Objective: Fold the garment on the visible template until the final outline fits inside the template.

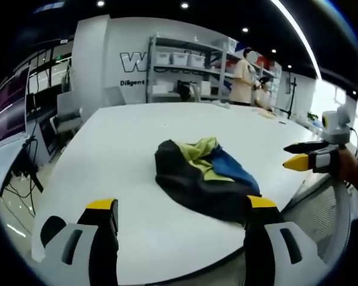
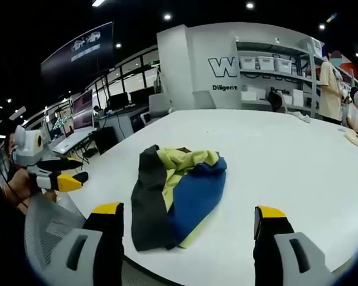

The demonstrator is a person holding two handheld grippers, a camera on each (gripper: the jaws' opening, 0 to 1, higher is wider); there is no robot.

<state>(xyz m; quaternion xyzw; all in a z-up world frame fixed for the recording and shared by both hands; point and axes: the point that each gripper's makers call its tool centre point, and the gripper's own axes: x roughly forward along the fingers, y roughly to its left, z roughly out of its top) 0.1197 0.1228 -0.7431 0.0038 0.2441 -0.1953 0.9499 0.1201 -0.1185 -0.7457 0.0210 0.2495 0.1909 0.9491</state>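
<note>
White tabletop [image 1: 137, 155] carries one crumpled garment [image 1: 200, 176] of black, yellow and blue, lying near its front edge. Two hand-held grippers are seen: left hand-held gripper [image 1: 182, 205] and right hand-held gripper [image 2: 188, 211], both spread wide, nothing held.

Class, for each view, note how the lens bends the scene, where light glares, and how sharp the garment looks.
Left gripper view: the table edge curves strongly, a ceiling strip light glares, and the garment is slightly soft. Right gripper view: the same bowing, spot lights overhead, garment evenly lit with faint shadow.
</note>
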